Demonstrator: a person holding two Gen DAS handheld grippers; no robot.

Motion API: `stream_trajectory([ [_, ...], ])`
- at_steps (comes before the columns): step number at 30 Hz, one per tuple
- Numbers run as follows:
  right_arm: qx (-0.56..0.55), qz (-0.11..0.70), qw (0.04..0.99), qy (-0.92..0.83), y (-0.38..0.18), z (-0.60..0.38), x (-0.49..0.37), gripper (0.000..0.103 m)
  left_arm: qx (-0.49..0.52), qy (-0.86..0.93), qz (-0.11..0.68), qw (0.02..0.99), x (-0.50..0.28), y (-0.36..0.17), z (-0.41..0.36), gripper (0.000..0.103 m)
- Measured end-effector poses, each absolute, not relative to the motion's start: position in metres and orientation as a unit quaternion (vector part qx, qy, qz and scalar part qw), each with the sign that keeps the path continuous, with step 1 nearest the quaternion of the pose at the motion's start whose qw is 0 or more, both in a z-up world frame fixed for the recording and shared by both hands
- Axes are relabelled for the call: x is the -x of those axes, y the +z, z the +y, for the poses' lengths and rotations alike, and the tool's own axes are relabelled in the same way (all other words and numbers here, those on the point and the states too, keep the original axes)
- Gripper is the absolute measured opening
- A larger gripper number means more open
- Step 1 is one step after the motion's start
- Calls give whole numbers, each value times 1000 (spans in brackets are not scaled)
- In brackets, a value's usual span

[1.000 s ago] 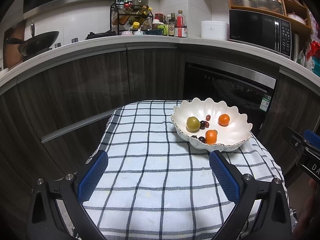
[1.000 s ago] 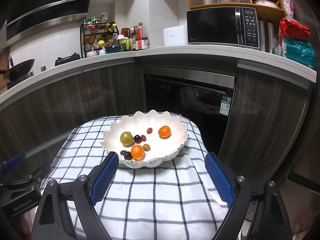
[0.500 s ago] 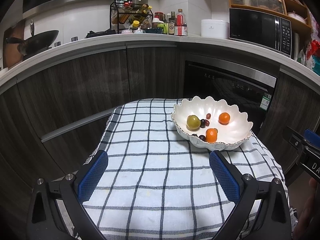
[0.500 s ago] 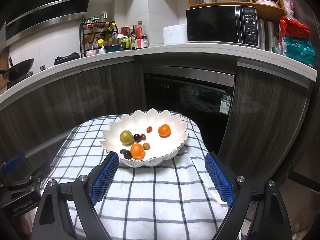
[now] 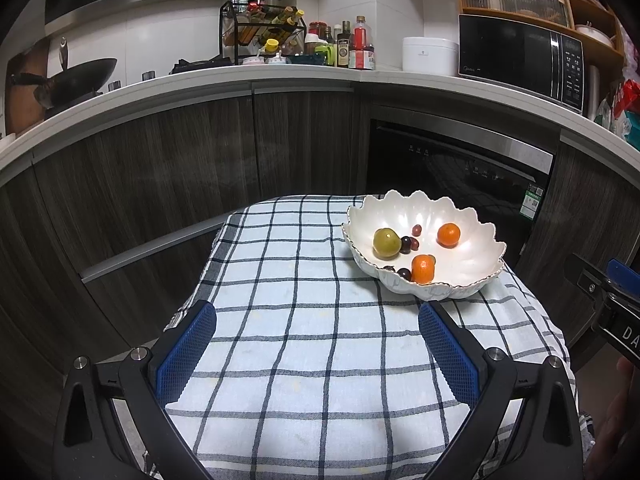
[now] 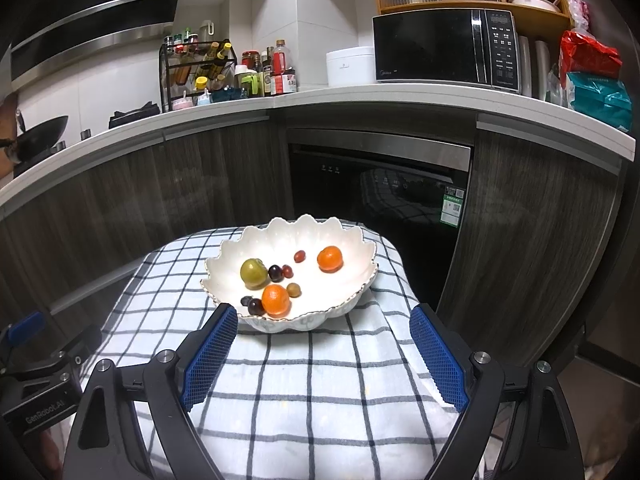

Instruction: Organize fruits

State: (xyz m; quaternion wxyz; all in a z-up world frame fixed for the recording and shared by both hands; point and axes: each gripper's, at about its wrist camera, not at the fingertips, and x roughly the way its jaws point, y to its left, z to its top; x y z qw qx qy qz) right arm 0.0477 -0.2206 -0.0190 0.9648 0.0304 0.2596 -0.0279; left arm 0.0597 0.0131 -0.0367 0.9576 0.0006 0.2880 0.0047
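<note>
A white scalloped bowl [image 5: 472,280] [image 6: 352,308] sits at the far right of a small table under a blue checked cloth [image 5: 304,320]. In it lie a green fruit [image 6: 253,274], two oranges [image 6: 330,259] [image 6: 275,300] and several small dark grapes [image 6: 275,272]. My left gripper [image 5: 316,350] is open and empty, low over the cloth, left of and nearer than the bowl. My right gripper [image 6: 322,354] is open and empty, just in front of the bowl.
Dark wood cabinets [image 5: 168,160] and a built-in oven [image 6: 380,196] stand right behind the table. The counter above holds a bottle rack [image 5: 260,36], a wok [image 5: 80,76] and a microwave [image 6: 444,48]. The cloth hangs over the table edges.
Both views have drawn back a little from the bowl and shifted slightly. The fruits have not moved and both grippers stay open.
</note>
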Motion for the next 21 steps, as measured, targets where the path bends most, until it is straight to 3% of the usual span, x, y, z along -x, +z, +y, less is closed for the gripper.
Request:
stream_trajectory([
  [21, -31, 260, 965, -28, -19, -219, -48, 89, 6, 2, 282, 959, -58, -33, 13, 103],
])
